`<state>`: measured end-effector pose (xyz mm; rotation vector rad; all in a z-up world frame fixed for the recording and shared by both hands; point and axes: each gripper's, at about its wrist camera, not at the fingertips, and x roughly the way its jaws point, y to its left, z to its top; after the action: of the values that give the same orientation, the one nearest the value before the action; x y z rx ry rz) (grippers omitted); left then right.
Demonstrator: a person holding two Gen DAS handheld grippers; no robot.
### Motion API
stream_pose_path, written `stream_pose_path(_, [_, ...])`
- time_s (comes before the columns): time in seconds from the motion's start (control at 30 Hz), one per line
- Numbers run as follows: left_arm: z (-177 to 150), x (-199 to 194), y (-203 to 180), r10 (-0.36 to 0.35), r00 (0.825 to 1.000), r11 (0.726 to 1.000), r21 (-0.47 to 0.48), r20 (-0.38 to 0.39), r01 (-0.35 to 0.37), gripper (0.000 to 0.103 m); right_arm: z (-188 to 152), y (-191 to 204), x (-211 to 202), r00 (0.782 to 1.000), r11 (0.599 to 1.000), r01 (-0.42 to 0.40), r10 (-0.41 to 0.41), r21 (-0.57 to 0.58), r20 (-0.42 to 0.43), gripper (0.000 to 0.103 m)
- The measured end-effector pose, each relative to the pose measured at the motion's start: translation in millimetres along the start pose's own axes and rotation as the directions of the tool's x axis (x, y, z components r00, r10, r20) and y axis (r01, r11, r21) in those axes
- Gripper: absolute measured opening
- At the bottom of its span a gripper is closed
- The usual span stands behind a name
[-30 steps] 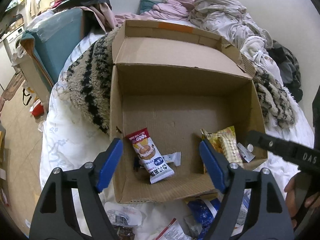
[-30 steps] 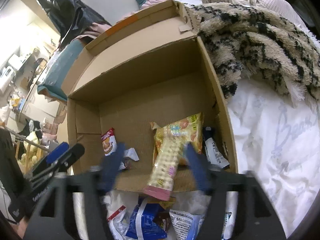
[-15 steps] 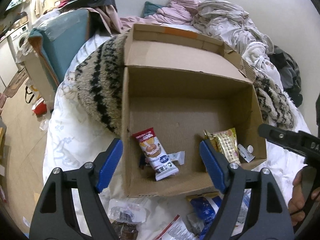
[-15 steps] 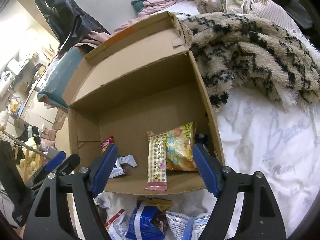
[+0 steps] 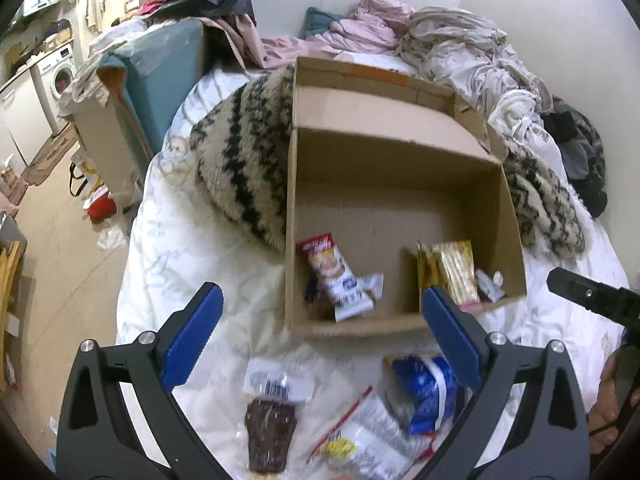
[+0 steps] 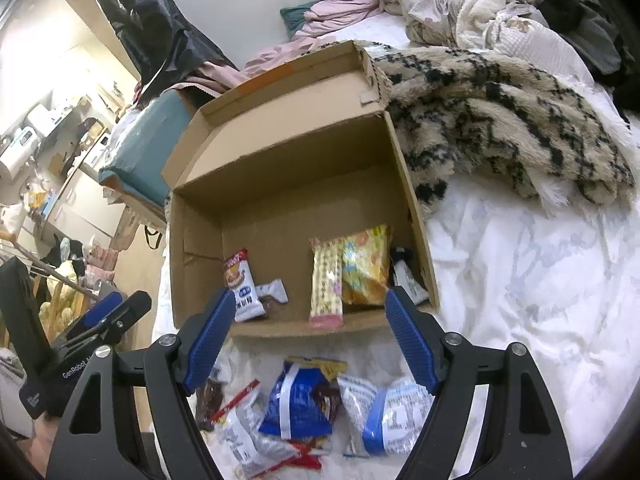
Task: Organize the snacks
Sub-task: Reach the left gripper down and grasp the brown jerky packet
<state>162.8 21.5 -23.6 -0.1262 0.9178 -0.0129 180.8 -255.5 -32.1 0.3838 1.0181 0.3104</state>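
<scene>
An open cardboard box [image 5: 400,204] [image 6: 280,208] lies on the white bed. Inside it are a red-and-white snack bar [image 5: 336,276] [image 6: 242,286], a yellow snack pack [image 5: 454,272] [image 6: 364,266] and a checked wafer pack [image 6: 327,280]. Loose snacks lie on the sheet in front of the box: a brown bar [image 5: 270,428], a blue pack [image 5: 424,388] [image 6: 300,400] and a blue-and-white pack [image 6: 384,412]. My left gripper [image 5: 320,344] is open and empty above the loose snacks. My right gripper [image 6: 310,344] is open and empty, just short of the box's front wall.
A furry black-and-beige blanket [image 5: 244,160] [image 6: 500,120] lies behind and beside the box. Piled clothes [image 5: 460,40] lie at the far end of the bed. The bed's left edge drops to the floor [image 5: 60,248], with a teal box [image 5: 160,68] beside it.
Both grippers pulled back from the box toward the near side of the bed. The right gripper let go of the wafer pack, which now lies in the box. More loose snacks show in front.
</scene>
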Motion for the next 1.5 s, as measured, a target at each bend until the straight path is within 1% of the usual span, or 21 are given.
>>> stream_pose_path(0.17, [-14.9,-9.4,2.5,0.026,0.999,1.000,0.019,-0.019,-0.025,0.099,-17.5,-2.9,-12.6,1.000,1.000,-0.006,0.006,0.019,-0.011,0.080])
stream_pose_path(0.37, [-26.2,-14.5,10.1,0.025,0.999,1.000,-0.016,-0.047,-0.025,0.099,-34.8,-7.8,-24.8,1.000,0.999,-0.005,0.006,0.044,-0.020,0.080])
stream_pose_path(0.5, [-33.9,-15.7,11.7,0.042,0.997,0.999,-0.015,-0.067,-0.044,0.099,-44.1,-11.4,-28.1,1.000,0.998,0.001,0.001,0.065,-0.031,0.080])
stream_pose_path(0.63, [-41.4,-13.9,12.9,0.064,0.994,0.998,-0.010,-0.091,-0.065,0.099,-50.9,-16.8,-27.6,0.999,0.996,0.025,-0.020,0.091,-0.049,0.080])
stream_pose_path(0.77, [-46.5,-7.9,20.7,0.094,0.989,0.995,-0.030,-0.118,-0.098,0.099,-57.7,-26.7,-24.0,0.996,0.990,0.042,-0.032,0.137,-0.079,0.080])
stream_pose_path(0.9, [-51.5,5.2,37.1,0.109,0.979,0.987,-0.094,-0.174,-0.127,0.099,-60.8,-36.5,-19.0,0.995,0.985,0.046,-0.029,0.169,-0.100,0.080])
stream_pose_path(0.97, [-55.4,11.8,42.0,0.113,0.973,0.985,-0.108,-0.203,-0.136,0.099,-61.3,-40.9,-15.7,0.993,0.983,0.059,-0.040,0.175,-0.112,0.080])
stream_pose_path(1.07, [-62.7,24.7,45.6,0.135,0.956,0.981,-0.099,-0.259,-0.166,0.099,-63.5,-47.4,-11.5,0.990,0.977,0.075,-0.049,0.198,-0.134,0.080])
stream_pose_path(1.1, [-66.0,30.9,46.5,0.162,0.946,0.978,-0.080,-0.280,-0.191,0.099,-63.7,-49.8,-10.0,0.989,0.975,0.074,-0.045,0.211,-0.139,0.080])
stream_pose_path(1.17, [-71.1,42.3,46.9,0.178,0.933,0.977,-0.057,-0.312,-0.205,0.099,-63.6,-53.2,-8.2,0.989,0.970,0.065,-0.032,0.233,-0.143,0.080])
stream_pose_path(1.23, [-82.7,68.3,42.0,0.177,0.898,0.982,0.014,-0.403,-0.188,0.099,-62.8,-54.3,-6.6,0.989,0.969,0.069,-0.035,0.238,-0.145,0.080])
stream_pose_path(1.27, [-86.5,75.7,40.6,0.184,0.886,0.982,0.038,-0.426,-0.186,0.099,-62.5,-54.1,-5.4,0.988,0.969,0.073,-0.038,0.237,-0.148,0.080])
stream_pose_path(1.3, [-92.9,87.1,40.0,0.199,0.867,0.980,0.071,-0.457,-0.187,0.099,-62.2,-54.1,-3.7,0.987,0.969,0.075,-0.039,0.235,-0.154,0.080])
stream_pose_path(1.37, [-99.3,99.1,42.6,0.200,0.850,0.980,0.085,-0.487,-0.182,0.099,-61.8,-54.2,0.3,0.986,0.969,0.081,-0.044,0.232,-0.163,0.080])
stream_pose_path(1.43, [-107.0,114.3,47.3,0.201,0.826,0.979,0.095,-0.526,-0.178,0.099,-61.5,-54.4,2.8,0.984,0.969,0.090,-0.051,0.230,-0.170,0.080])
stream_pose_path(1.47, [-109.5,119.4,51.5,0.184,0.819,0.982,0.074,-0.544,-0.171,0.099,-61.9,-54.9,3.4,0.984,0.969,0.091,-0.052,0.231,-0.172,0.080])
stream_pose_path(1.5, [-109.9,121.8,53.8,0.167,0.817,0.985,0.053,-0.553,-0.166,0.100,-62.1,-55.7,4.0,0.983,0.968,0.092,-0.052,0.233,-0.173,0.080])
